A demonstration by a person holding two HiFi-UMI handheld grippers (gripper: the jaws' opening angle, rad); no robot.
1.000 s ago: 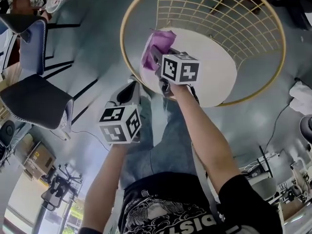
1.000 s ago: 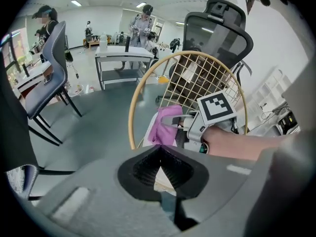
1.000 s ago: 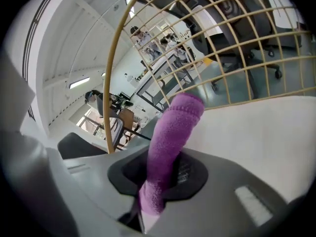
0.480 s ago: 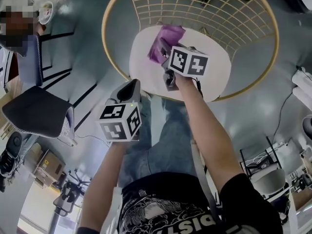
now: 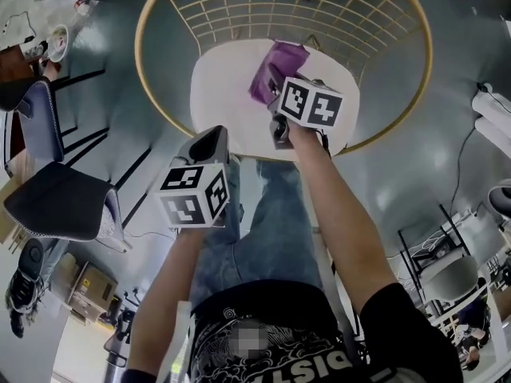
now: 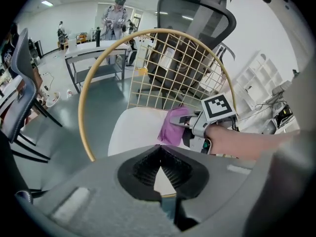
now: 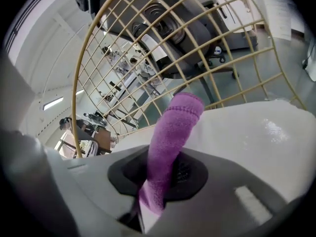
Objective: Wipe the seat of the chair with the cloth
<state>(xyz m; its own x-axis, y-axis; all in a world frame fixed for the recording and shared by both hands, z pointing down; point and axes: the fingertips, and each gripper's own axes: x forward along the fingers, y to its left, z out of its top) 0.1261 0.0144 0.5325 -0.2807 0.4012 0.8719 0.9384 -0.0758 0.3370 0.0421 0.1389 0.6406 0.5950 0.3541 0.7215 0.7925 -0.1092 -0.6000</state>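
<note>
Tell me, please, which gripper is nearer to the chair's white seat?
Right. The right gripper, shut on the purple cloth, is over the seat; the left gripper sits back by its front edge, shut, empty.

You have dragged the purple knitted cloth, pinched in your right tongs, from the left edge of the round white chair seat toward its middle.

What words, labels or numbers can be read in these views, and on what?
"DIST": print on the person's black T-shirt, cut off at the picture's edge.
Left marker cube and right marker cube: square patterns only, no letters.
Wall sheet in the right gripper view: too blurred to read.
</note>
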